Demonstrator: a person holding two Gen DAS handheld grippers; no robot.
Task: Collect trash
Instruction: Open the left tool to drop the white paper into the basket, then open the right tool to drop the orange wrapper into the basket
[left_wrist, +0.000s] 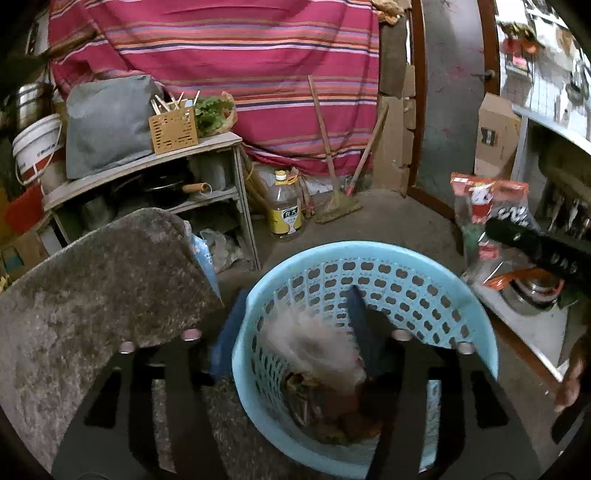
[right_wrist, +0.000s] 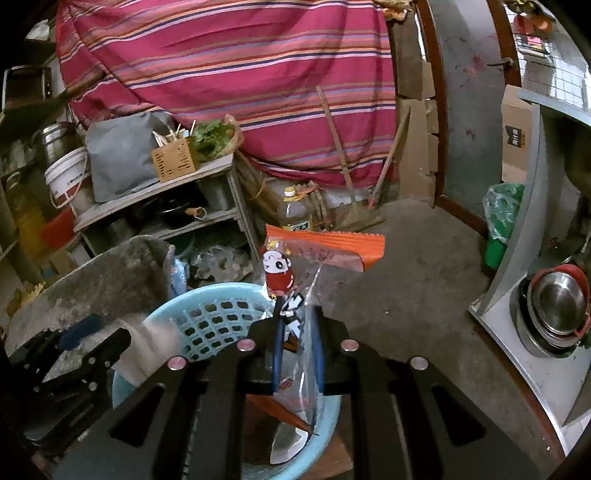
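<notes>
In the left wrist view a pale, wispy piece of trash (left_wrist: 314, 343) inside the blue basket (left_wrist: 369, 254) is smeared by motion, so its material cannot be told, and the dark scraps beneath it stay indistinct. The basket's near rim is hidden behind the left gripper (left_wrist: 295, 354). A hand (left_wrist: 570, 384) is cut off at the right edge. In the right wrist view the snack wrapper (right_wrist: 295, 280) covers part of the oil bottle (right_wrist: 293, 210), and its lower end is lost between the right gripper's (right_wrist: 298, 332) fingers.
</notes>
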